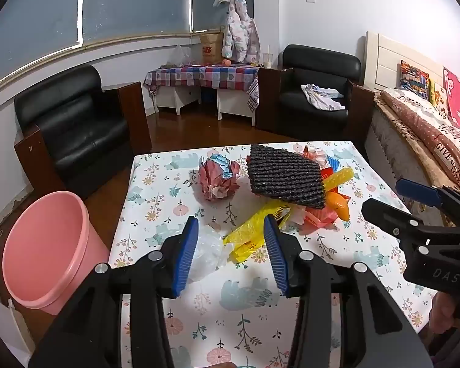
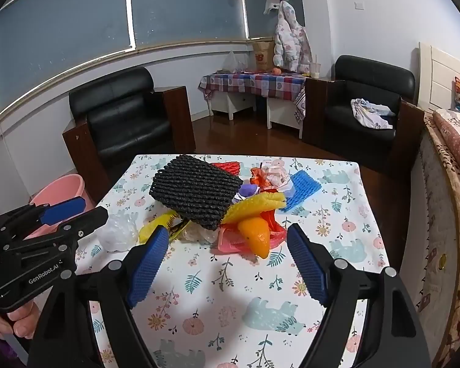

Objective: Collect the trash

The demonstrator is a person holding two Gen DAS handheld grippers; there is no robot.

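The tabletop (image 2: 337, 245) carried a smooth cloth printed with flowers and pale blue bears, and the trash lay heaped at its middle and far half. One black foam net sheet (image 2: 196, 191), ribbed and roughly square, sat tilted on top of the heap. Beneath and beside it were one yellow foam net sleeve (image 2: 254, 204), one blue foam net piece (image 2: 303, 187), one glossy orange plastic piece (image 2: 257, 234) of rounded, tapering shape, one thin yellow plastic bag (image 1: 251, 230) and one crinkled clear plastic bag (image 1: 207, 251). One crumpled ball of red, white and blue paper (image 1: 219, 178) lay apart, just left of the heap. Red and pink wrappers under the heap could not be counted. One round pink plastic bucket (image 1: 46, 245) stood on the wooden floor beside the tabletop's left edge. The left claw (image 1: 231, 254) stood open above the near edge of the heap, its ribbed blue pads either side of the clear bag and the yellow bag, gripping nothing. The right claw (image 2: 228, 263) stood wide open over bare cloth just short of the orange piece, also empty.
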